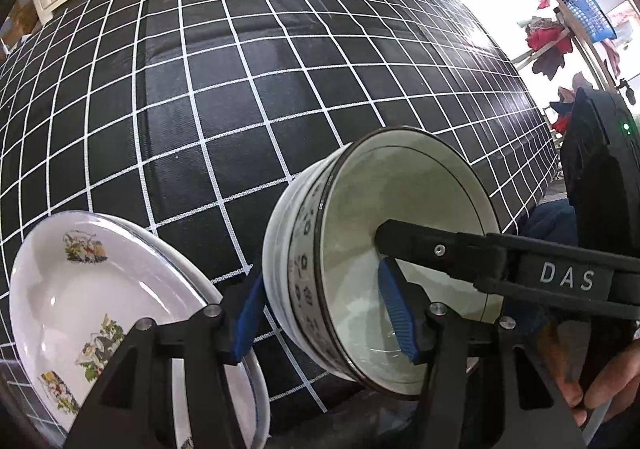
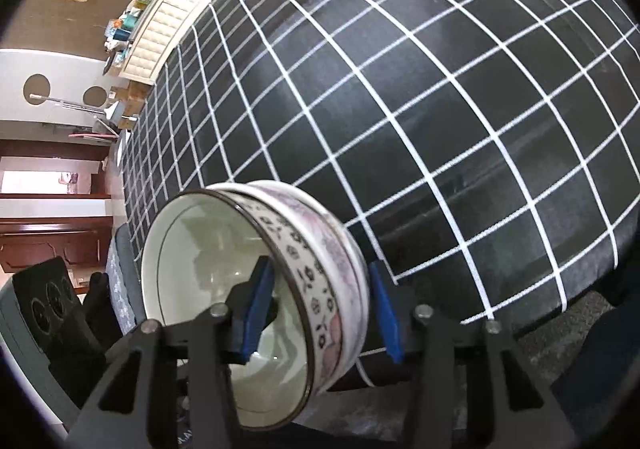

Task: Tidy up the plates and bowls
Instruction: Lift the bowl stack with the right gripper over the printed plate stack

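Left wrist view: very close behind the left gripper (image 1: pixel 324 313), facing out over the black checked table (image 1: pixel 240 89), with a bowl (image 1: pixel 400 209) right up front. Right wrist view: just as close behind the right gripper (image 2: pixel 320 313), tipped sideways, facing the same table (image 2: pixel 440 109). Shared by both: the table and a bowl (image 2: pixel 208 249).
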### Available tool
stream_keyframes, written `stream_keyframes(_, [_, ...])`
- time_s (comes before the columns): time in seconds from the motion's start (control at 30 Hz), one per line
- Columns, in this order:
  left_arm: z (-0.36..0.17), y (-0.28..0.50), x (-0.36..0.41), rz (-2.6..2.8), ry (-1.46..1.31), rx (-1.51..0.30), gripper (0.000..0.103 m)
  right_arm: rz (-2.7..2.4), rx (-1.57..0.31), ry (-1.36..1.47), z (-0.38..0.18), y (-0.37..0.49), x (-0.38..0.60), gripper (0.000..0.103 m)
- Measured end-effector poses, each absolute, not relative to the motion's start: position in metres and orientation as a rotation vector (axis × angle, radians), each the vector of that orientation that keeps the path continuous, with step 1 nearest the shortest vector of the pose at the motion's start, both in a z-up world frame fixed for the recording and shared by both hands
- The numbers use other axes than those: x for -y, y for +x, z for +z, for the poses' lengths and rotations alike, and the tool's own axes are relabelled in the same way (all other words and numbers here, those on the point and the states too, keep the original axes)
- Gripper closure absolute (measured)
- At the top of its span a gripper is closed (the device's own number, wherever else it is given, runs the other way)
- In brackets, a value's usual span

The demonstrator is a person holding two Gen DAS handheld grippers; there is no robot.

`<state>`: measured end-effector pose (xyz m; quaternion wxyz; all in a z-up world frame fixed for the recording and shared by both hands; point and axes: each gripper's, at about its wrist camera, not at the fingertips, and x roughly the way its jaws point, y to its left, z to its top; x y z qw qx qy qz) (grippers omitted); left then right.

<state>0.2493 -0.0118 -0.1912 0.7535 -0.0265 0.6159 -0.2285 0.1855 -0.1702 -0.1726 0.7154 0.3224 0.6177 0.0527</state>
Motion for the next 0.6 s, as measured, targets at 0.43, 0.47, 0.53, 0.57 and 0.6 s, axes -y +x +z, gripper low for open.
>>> stream_keyframes(0.43, [-0.131,0.233,-0.031,-0.411,-0.104,-1.238,0.049,0.273,-1.331,0.586,-0.126,0.195,0.104,0.051])
stream_keyframes(0.47, [-0.128,0.23,-0.035,-0.402,-0.11,-1.233,0.049,0.287,-1.333,0.577,-0.125,0.196,0.098,0.051])
stream_keyframes(0.53, [-0.121,0.225,-0.052,-0.37,-0.122,-1.221,0.049,0.32,-1.344,0.551,-0.124,0.199,0.081,0.051])
stream_keyframes(0.57, [-0.119,0.224,-0.058,-0.36,-0.126,-1.217,0.049,0.332,-1.349,0.54,-0.125,0.201,0.074,0.051])
stream_keyframes(0.6, [-0.116,0.221,-0.066,-0.345,-0.133,-1.213,0.049,0.345,-1.354,0.526,-0.126,0.202,0.066,0.051])
